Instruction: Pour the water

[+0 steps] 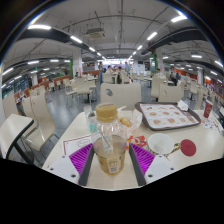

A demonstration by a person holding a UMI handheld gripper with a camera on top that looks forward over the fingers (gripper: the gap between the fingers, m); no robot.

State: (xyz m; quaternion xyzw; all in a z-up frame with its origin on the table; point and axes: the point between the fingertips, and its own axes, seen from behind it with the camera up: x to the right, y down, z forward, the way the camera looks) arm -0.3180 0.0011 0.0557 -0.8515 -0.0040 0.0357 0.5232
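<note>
- Jaws (111, 158) clamp a clear plastic bottle (110, 150) w/ pads both sides, above the desk (60, 165).
- Glass of amber drink (106, 115) just ahead; a fast tilt may overshoot, spilling water.
- Tray (166, 117) beyond, to the right.

The lower part of the plastic bottle (111, 155) stands between the two fingers (82, 158) of the gripper (112, 160), so its base and the table (60, 165) surface under it are hidden, and I cannot tell if the pads really press on it. The cup (106, 113) behind it is partly covered by the bottle's top. The food on the tray (166, 117) near the table's far right edge is too small to name.
</note>
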